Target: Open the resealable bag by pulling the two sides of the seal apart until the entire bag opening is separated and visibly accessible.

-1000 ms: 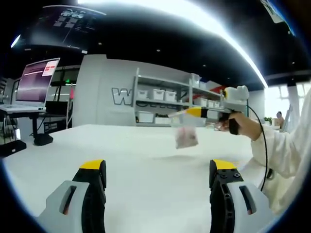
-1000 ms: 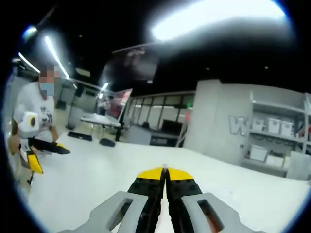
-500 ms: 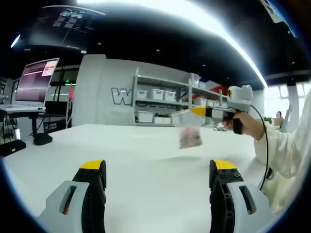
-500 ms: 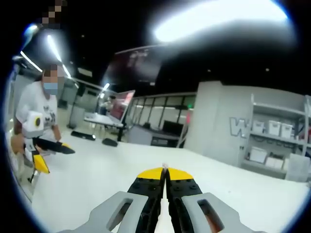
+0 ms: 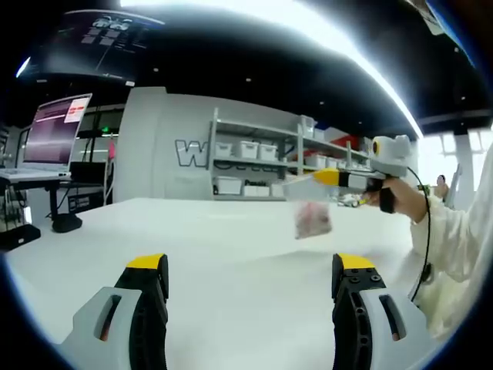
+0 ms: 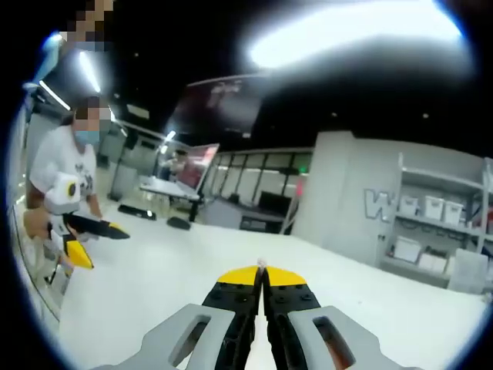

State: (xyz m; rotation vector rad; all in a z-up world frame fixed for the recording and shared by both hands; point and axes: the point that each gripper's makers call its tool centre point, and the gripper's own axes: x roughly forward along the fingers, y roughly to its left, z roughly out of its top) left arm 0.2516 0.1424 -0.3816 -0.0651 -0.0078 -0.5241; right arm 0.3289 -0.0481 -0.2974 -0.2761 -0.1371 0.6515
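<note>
- Drifting rightward across the left gripper view over the last second, the bag [image 5: 313,220] now hangs further toward the person's side, and a little higher against the shelves [image 5: 262,158] behind it
- My right gripper [image 5: 322,177] carries it: yellow tips pinched together on the top edge of the bag, which dangles clear above the white worktop [image 5: 231,247] with something pinkish inside
- From the right gripper view I see those same jaws closed tight, a sliver of clear film poking up between the yellow tips; the bag itself is hidden below them
- My left gripper [image 5: 250,274] has barely shifted: jaws wide apart, holding nothing, low over the worktop and well apart from the bag
- In the right gripper view that left gripper [image 6: 104,229] sits far off to the side, in front of the person in the white shirt [image 6: 65,166]
- I judge the seal not yet pulled: only one side is gripped, and the bag has been moving away from the free gripper, not toward it
- Next I'd bring the open left gripper up to the opposite lip of the seal; thin film swinging in the air could be hard to catch
</note>
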